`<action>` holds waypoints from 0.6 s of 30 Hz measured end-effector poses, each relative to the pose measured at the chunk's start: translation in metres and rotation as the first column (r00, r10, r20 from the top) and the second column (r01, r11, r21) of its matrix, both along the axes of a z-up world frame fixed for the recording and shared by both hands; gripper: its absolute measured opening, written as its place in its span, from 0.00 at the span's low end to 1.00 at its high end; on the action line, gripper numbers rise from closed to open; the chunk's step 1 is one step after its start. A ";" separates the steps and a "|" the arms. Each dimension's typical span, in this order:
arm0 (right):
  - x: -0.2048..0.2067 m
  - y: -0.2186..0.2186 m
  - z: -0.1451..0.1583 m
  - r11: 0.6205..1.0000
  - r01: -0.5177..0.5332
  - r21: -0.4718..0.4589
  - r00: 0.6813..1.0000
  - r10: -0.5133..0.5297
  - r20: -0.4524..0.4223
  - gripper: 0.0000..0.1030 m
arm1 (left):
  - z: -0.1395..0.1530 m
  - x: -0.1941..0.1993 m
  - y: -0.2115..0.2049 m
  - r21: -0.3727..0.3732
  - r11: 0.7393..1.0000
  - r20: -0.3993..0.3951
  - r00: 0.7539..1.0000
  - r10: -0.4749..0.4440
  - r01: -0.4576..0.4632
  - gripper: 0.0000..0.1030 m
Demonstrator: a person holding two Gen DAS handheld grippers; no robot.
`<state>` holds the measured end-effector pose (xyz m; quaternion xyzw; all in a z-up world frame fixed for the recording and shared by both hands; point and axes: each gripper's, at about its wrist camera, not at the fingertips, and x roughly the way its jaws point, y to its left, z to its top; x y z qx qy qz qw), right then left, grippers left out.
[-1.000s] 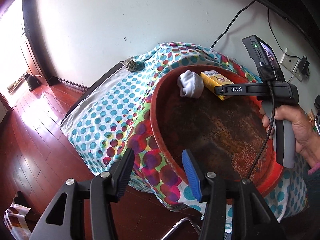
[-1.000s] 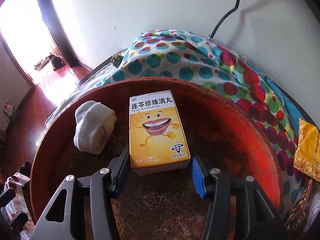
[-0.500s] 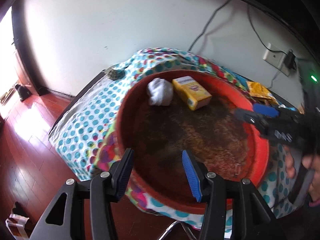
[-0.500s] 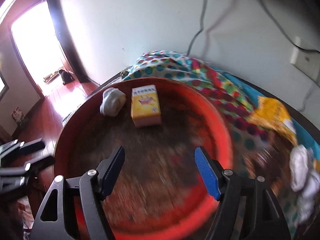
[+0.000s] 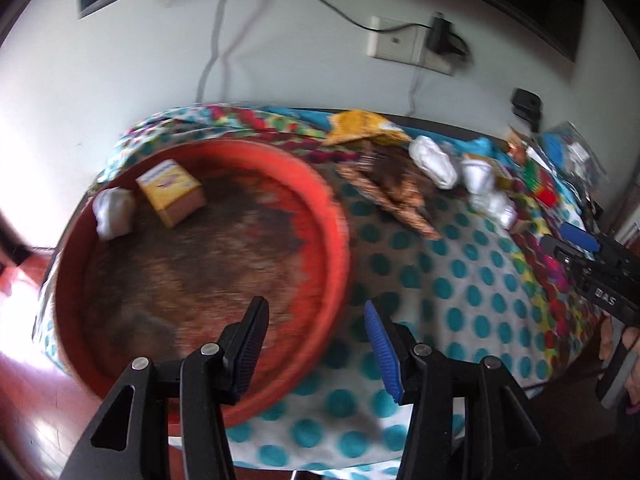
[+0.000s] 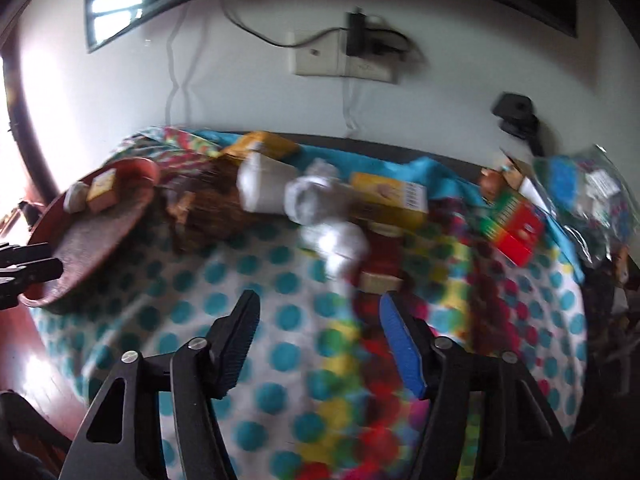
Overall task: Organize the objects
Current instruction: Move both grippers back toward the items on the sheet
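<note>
A red basin (image 5: 328, 216) sits on the dotted cloth at the left, holding a yellow medicine box (image 5: 170, 190) and a white rolled sock (image 5: 114, 212). My left gripper (image 5: 316, 308) hovers open over the basin's near right rim, with nothing between its fingers. My right gripper (image 6: 318, 300) is over the cloth in front of a blurred pile. The pile holds white socks (image 6: 316, 200), a yellow box (image 6: 388, 198) and a red box (image 6: 516, 232). Its jaws are closing with nothing between them. It also shows at the right edge of the left wrist view, right gripper (image 5: 568, 242).
A brown woven item (image 5: 396, 196) and a yellow packet (image 5: 360, 126) lie behind the basin. Plastic bags (image 6: 584, 184) crowd the table's far right. A wall socket (image 6: 340, 58) with cables is behind. The table's left edge drops to a red wooden floor (image 5: 24, 392).
The right gripper has let go of the yellow box in the basin and swung right to the pile. The left gripper has also swung right, along the basin's near rim.
</note>
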<state>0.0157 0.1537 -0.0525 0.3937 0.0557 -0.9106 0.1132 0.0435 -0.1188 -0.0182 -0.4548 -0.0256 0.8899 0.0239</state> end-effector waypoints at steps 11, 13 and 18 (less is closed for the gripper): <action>-0.038 0.040 -0.036 0.999 0.026 -0.041 0.998 -0.023 0.063 0.44 | -0.016 -0.020 0.091 0.038 0.990 0.063 0.989 -0.136 0.133 0.50; -0.046 0.040 -0.040 0.999 0.028 -0.045 0.997 -0.025 0.070 0.43 | -0.018 -0.024 0.098 0.047 0.989 0.073 0.988 -0.140 0.137 0.50; -0.063 0.043 -0.050 0.997 0.026 -0.075 0.995 -0.018 0.096 0.42 | -0.018 -0.035 0.110 0.043 0.990 0.084 0.987 -0.137 0.133 0.50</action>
